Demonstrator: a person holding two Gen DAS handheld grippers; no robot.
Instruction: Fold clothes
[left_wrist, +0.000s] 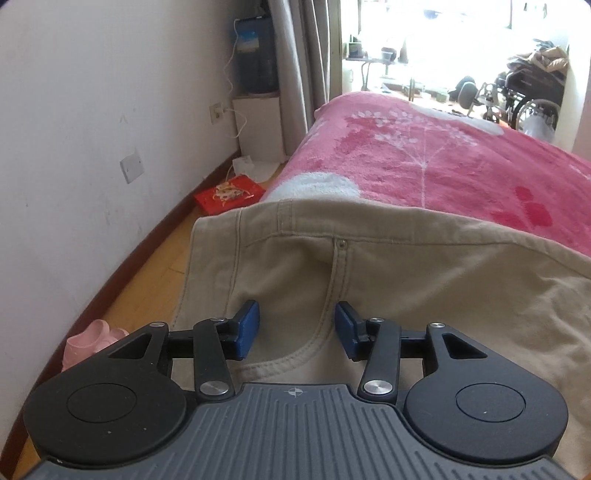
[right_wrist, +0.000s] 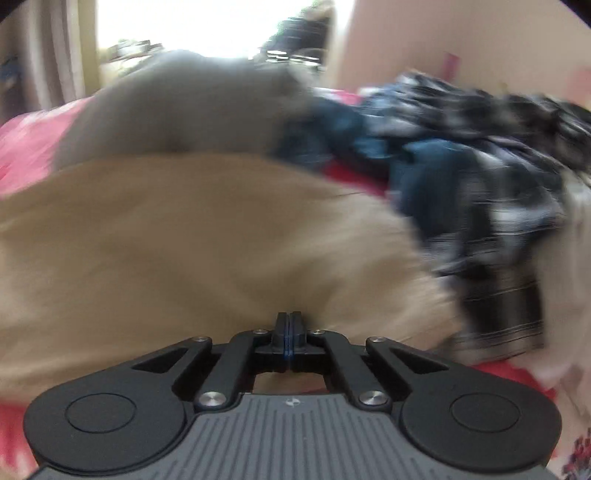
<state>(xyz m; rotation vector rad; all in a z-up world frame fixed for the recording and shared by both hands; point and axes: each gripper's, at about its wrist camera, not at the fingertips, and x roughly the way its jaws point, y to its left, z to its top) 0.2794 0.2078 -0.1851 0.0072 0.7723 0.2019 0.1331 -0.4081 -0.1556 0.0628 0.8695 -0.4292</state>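
Khaki trousers (left_wrist: 406, 266) lie spread on a bed under a pink flowered blanket (left_wrist: 424, 155), their waist end hanging over the bed's left edge. My left gripper (left_wrist: 297, 326) hovers just over them near a curved pocket seam. Its blue pads (left_wrist: 248, 328) stand apart, with cloth below them but nothing pinched. The right wrist view is blurred. It shows the same khaki trousers (right_wrist: 184, 229) under my right gripper (right_wrist: 290, 317), whose jaws are pressed together at the cloth's near edge. I cannot tell whether any fabric is caught between them.
A grey garment (right_wrist: 184, 107) and a heap of dark blue and checked clothes (right_wrist: 461, 155) lie beyond the trousers. Left of the bed are a white wall, wooden floor (left_wrist: 147, 266), a red box (left_wrist: 229, 194) and pink slippers (left_wrist: 88, 339). A wheelchair (left_wrist: 528, 96) stands far back.
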